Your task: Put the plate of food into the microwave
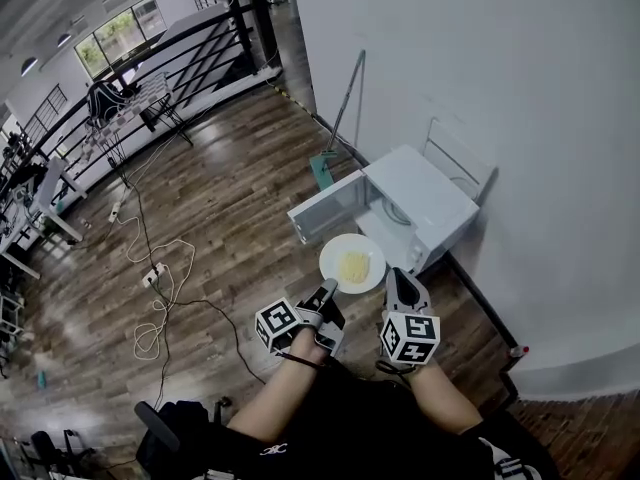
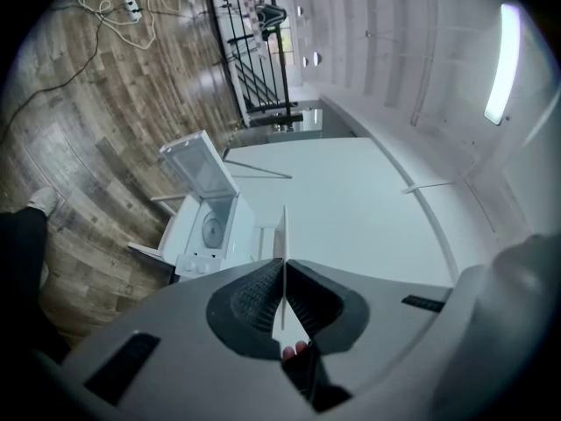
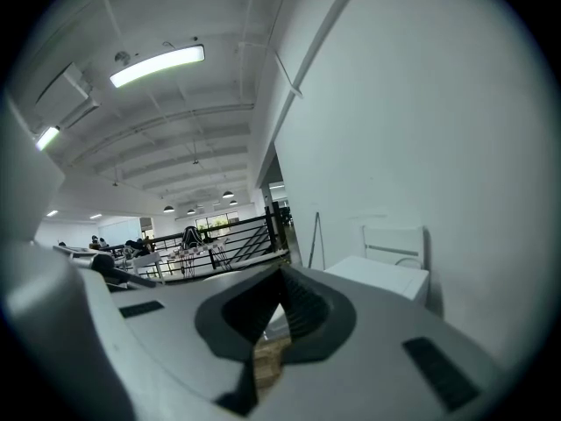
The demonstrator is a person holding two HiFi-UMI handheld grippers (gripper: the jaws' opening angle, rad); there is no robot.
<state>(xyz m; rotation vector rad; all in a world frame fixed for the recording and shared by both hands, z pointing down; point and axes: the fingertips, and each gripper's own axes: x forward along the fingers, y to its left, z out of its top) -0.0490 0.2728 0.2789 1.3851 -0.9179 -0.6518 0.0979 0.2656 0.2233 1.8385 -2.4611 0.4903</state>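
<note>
The round white plate [image 1: 335, 252], with its heap of pale yellow food [image 1: 354, 266], hangs in the air just in front of the boxy white microwave oven [image 1: 425, 200], whose door [image 1: 325, 208] stands swung open. The left gripper [image 1: 326, 290] has its jaws pinched narrow on the plate's near rim, and the left gripper view shows that thin rim edge-on between the pads. The right gripper [image 1: 399, 276] sits just beside the plate's right edge, jaws together on nothing. The plate looks stiff, smooth and breakable. Held by one edge alone, it will likely want to droop and slip. The rim is the only clean hold, and support at the far side would probably keep it level
</note>
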